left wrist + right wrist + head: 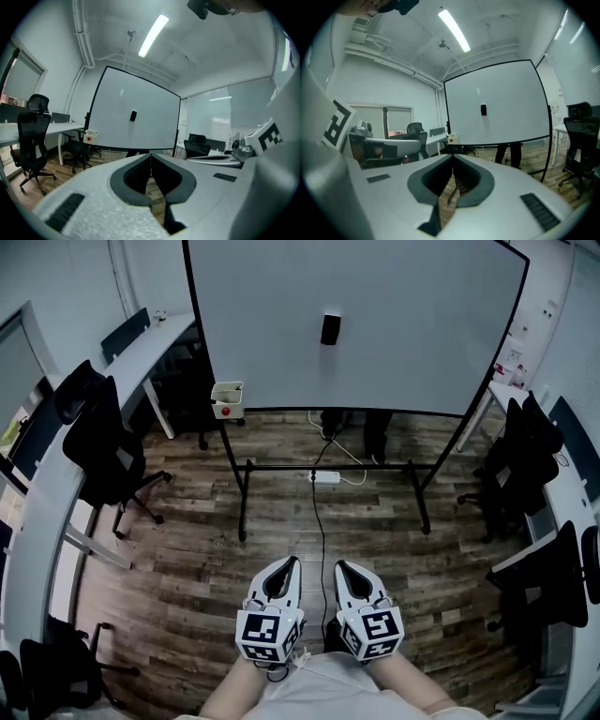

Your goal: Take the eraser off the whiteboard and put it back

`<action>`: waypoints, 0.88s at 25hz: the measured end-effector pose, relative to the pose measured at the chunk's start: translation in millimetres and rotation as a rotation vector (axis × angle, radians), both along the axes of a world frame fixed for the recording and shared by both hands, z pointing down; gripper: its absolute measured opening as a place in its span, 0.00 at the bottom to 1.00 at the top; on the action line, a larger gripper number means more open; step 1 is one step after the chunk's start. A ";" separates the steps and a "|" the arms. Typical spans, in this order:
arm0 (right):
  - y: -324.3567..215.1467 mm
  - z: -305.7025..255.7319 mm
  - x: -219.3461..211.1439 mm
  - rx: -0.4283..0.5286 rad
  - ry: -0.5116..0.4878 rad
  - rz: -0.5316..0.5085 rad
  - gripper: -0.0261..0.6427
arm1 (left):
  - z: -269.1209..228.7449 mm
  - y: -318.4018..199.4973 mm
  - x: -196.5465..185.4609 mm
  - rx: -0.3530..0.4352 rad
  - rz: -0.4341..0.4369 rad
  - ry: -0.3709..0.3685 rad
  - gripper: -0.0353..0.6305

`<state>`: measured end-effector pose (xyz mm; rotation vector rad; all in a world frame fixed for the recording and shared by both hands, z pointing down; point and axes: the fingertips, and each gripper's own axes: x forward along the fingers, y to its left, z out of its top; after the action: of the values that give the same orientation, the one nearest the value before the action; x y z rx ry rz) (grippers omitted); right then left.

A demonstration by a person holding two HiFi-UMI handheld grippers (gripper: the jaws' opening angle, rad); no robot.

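Head view, left gripper (291,563) and right gripper (342,566) were pressed together, empty, eraser (330,329) stuck on whiteboard (422,334), upper centre, long axis vertical.

White power strip (326,477) on brown wood-plank floor (281,521) ahead of the left gripper (292,562); black mesh office chair (103,442) well left.

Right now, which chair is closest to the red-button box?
The chair at the far left desk, right beside the white box; the other chairs stand farther off along the side desks.
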<state>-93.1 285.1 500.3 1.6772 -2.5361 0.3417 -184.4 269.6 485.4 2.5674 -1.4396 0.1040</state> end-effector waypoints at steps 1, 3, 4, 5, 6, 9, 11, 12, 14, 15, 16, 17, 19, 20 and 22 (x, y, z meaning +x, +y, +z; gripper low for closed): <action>-12.7 -0.1 5.1 0.003 -0.001 -0.010 0.08 | 0.1 -11.7 5.7 0.002 -0.008 -0.002 0.08; -39.4 -3.1 17.8 0.011 -0.003 -0.033 0.08 | -2.6 -36.8 19.6 0.006 -0.025 -0.005 0.08; -53.2 -5.8 25.5 0.016 -0.002 -0.044 0.08 | -5.6 -50.2 27.8 0.011 -0.034 -0.005 0.08; -67.7 -9.2 34.1 0.022 -0.001 -0.053 0.08 | -9.6 -64.3 36.7 0.018 -0.043 -0.005 0.08; -82.8 -13.4 43.5 0.029 0.000 -0.061 0.08 | -14.5 -79.1 46.2 0.026 -0.051 -0.006 0.08; -126.8 -26.0 74.6 0.055 0.007 -0.081 0.08 | -28.4 -121.9 78.5 0.057 -0.064 -0.009 0.08; -153.8 -31.1 95.4 0.071 0.019 -0.092 0.08 | -34.1 -148.1 99.2 0.075 -0.073 -0.012 0.08; -166.7 -33.2 104.8 0.078 0.022 -0.095 0.08 | -36.2 -160.6 107.8 0.081 -0.078 -0.013 0.08; -190.1 -36.9 122.3 0.088 0.024 -0.095 0.08 | -38.9 -182.8 122.8 0.086 -0.083 -0.015 0.08; -200.5 -38.2 131.0 0.091 0.023 -0.092 0.08 | -39.7 -192.7 129.2 0.088 -0.085 -0.019 0.08; -210.3 -38.9 139.0 0.092 0.020 -0.087 0.08 | -40.1 -201.8 134.5 0.089 -0.088 -0.023 0.08; -219.4 -38.9 145.9 0.092 0.017 -0.082 0.08 | -39.7 -210.4 138.3 0.087 -0.092 -0.028 0.08; -235.7 -37.3 155.6 0.085 0.009 -0.074 0.08 | -36.7 -226.6 143.7 0.074 -0.099 -0.033 0.08; -243.1 -35.7 158.9 0.080 0.007 -0.071 0.08 | -34.4 -234.5 146.4 0.064 -0.099 -0.032 0.08; -257.6 -31.8 163.7 0.069 0.006 -0.068 0.08 | -30.0 -250.9 152.7 0.047 -0.091 -0.026 0.08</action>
<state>70.5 27.5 468.5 1.6069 -2.6220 0.2467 -31.7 18.7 455.3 2.5412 -1.5834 0.0912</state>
